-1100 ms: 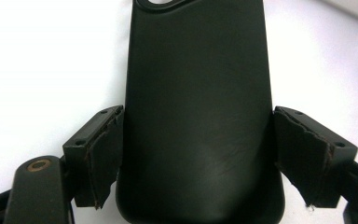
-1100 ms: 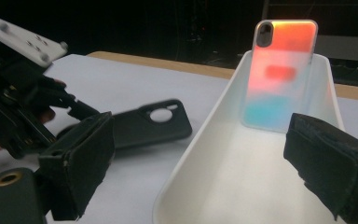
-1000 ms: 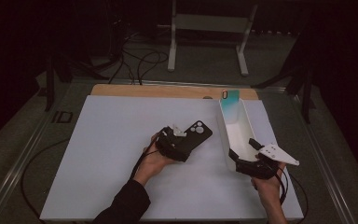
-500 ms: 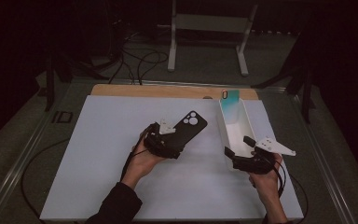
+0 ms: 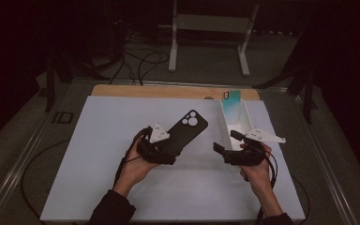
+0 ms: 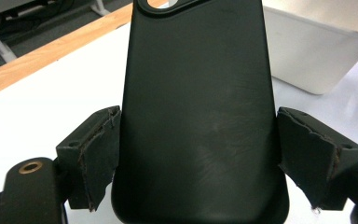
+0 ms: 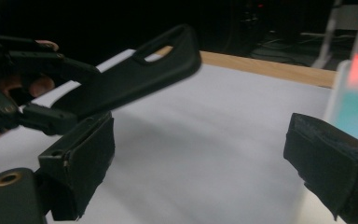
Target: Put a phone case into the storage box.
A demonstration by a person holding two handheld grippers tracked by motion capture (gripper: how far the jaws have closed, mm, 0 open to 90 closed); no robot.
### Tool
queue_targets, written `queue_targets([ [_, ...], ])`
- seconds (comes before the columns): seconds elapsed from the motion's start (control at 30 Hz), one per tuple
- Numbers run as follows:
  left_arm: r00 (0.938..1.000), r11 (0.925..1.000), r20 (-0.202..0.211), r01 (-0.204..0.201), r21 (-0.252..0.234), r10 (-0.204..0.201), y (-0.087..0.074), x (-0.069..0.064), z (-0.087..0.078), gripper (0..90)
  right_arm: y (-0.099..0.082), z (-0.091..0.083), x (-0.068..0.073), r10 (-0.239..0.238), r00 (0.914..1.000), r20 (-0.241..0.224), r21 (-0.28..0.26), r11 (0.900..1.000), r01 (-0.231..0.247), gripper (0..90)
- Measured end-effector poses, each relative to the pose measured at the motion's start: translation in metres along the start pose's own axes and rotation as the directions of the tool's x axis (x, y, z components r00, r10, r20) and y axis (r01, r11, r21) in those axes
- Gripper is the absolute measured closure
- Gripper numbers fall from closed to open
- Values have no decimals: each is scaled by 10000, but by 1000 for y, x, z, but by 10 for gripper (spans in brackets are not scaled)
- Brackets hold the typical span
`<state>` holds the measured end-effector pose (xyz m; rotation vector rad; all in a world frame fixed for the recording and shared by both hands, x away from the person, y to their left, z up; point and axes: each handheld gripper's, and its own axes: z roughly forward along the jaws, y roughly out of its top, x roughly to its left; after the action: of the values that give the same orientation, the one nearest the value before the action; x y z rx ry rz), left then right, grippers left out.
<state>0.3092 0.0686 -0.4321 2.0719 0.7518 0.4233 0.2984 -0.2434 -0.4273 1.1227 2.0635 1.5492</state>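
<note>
At the centre of the high view, the left gripper pinches a black phone case by its two long edges (camera cutout pointing toward the upper right), lifted off the white table. The right gripper, jaws spread with nothing between them, sits at centre right beside a white box.

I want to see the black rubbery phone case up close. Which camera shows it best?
The left gripper view: the black rubbery phone case looms large between the jaws. The high view shows it small; the right gripper view shows it blurred, side-on.
</note>
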Motion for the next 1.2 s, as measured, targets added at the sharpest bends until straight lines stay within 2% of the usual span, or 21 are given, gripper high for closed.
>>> queue_targets([
  [0.07, 9999, 9999, 34, -100, -96, 100, 0, -2, -1, 174, 7, 4, 3, 37, 9995, -309, -54, 10000, -39, 88],
  [0.23, 9995, 9997, 266, -139, -207, 144, 1, -6, -1, 171, 15, 11, 7, 16, 9984, -556, 59, 10000, -13, 88],
  [0.33, 9984, 9989, 442, -337, -333, 351, 4, -13, 0, 170, 19, 18, 9, 297, 9952, -936, 87, 9995, -291, 88],
  [0.47, 9978, 9982, 507, -413, -441, 435, 6, -18, 1, 169, 22, 26, 13, 306, 9944, -1016, 300, 9992, -277, 88],
  [0.6, 9965, 9964, 646, -481, -697, 526, 9, -23, 1, 166, 22, 31, 13, 562, 9916, -1161, 410, 9978, -518, 134],
  [0.63, 9961, 9956, 679, -512, -790, 566, 10, -26, 2, 165, 22, 33, 14, 715, 9887, -1320, 479, 9967, -657, 150],
  [0.77, 9953, 9951, 720, -596, -793, 654, 10, -30, 5, 163, 22, 34, 16, 875, 9858, -1431, 560, 9952, -802, 161],
  [0.9, 9957, 9951, 686, -559, -810, 615, 10, -31, 8, 160, 23, 35, 17, 1065, 9830, -1493, 594, 9934, -986, 218],
  [1.03, 9962, 9945, 685, -476, -936, 541, 10, -32, 10, 160, 22, 37, 18, 1329, 9778, -1619, 687, 9900, -1232, 343],
  [1.07, 9962, 9945, 685, -476, -936, 541, 10, -32, 10, 159, 22, 37, 18, 1329, 9778, -1619, 687, 9900, -1232, 343],
  [1.1, 9960, 9942, 676, -511, -948, 576, 11, -34, 10, 159, 22, 37, 18, 1328, 9776, -1635, 695, 9900, -1228, 374],
  [1.13, 9962, 9943, 648, -518, -935, 580, 11, -34, 11, 158, 21, 38, 20, 1304, 9756, -1764, 733, 9902, -1191, 479],
  [1.2, 9962, 9943, 648, -518, -935, 580, 11, -34, 11, 157, 21, 39, 21, 1277, 9751, -1813, 733, 9905, -1161, 479],
])
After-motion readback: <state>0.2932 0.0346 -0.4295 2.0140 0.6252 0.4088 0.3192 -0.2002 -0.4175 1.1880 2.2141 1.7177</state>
